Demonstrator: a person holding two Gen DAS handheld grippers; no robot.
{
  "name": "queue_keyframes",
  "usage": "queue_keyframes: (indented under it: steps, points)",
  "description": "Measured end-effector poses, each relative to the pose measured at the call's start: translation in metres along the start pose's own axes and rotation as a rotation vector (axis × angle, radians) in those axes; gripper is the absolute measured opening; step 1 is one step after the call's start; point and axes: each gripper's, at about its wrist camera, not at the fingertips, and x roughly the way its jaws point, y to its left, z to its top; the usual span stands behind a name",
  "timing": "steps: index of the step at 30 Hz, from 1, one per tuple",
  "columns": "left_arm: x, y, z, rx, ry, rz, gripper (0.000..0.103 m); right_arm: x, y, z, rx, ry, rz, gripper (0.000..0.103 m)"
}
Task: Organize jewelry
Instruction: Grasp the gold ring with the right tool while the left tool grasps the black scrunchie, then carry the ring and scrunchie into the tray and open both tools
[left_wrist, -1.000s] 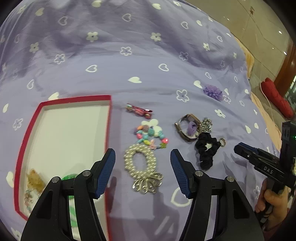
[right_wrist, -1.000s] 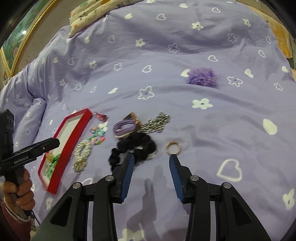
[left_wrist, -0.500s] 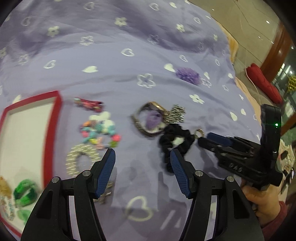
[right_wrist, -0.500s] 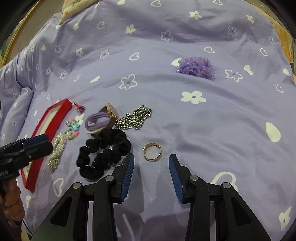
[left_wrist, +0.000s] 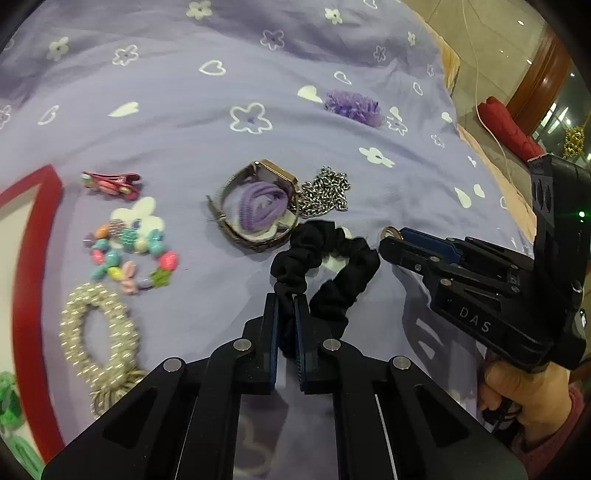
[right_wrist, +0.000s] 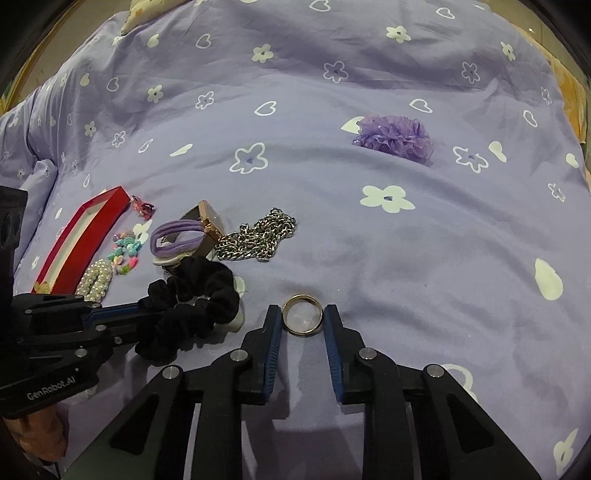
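Note:
A black scrunchie (left_wrist: 325, 254) lies on the purple bedspread, and my left gripper (left_wrist: 286, 306) is shut on its near fold. The right wrist view shows the same scrunchie (right_wrist: 192, 295) with the left gripper (right_wrist: 144, 310) biting it from the left. To its right, a gold ring (right_wrist: 303, 332) lies flat. My right gripper (right_wrist: 302, 312) is closing with the ring between its jaws, and both blue pads sit against the ring's sides. In the left wrist view the right gripper (left_wrist: 389, 238) reaches in from the right.
A red-rimmed box (left_wrist: 33, 258) sits at the left. Beside it lie a pearl bracelet (left_wrist: 96, 332), a coloured bead bracelet (left_wrist: 129, 254) and a pink clip (left_wrist: 110, 182). A watch (left_wrist: 229, 225) encircles a purple hair tie (left_wrist: 258, 206), next to a silver chain (left_wrist: 325, 192). A purple frilly scrunchie (right_wrist: 397, 138) lies farther back.
The left gripper moved right from above the pearl bracelet and shut on the black scrunchie. The right gripper dropped onto the gold ring and narrowed its jaws around it.

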Motion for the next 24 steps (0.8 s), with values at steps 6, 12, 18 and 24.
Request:
queue_keyframes:
  steps: [6,12,18,24]
  points:
    - [-0.034,0.015,-0.009,-0.033,-0.057,0.000,0.006,-0.015,0.009,-0.002,0.007,-0.027,0.041,0.023]
    - [-0.070,0.033,-0.020,-0.076,-0.120,0.006,0.006,-0.033,0.029,-0.003,0.011,-0.050,0.108,0.023]
    - [-0.106,0.054,-0.033,-0.128,-0.174,0.025,0.006,-0.044,0.060,-0.001,-0.014,-0.064,0.175,0.023]
    - [-0.135,0.077,-0.046,-0.178,-0.217,0.044,0.006,-0.048,0.094,0.003,-0.054,-0.070,0.233,0.023]
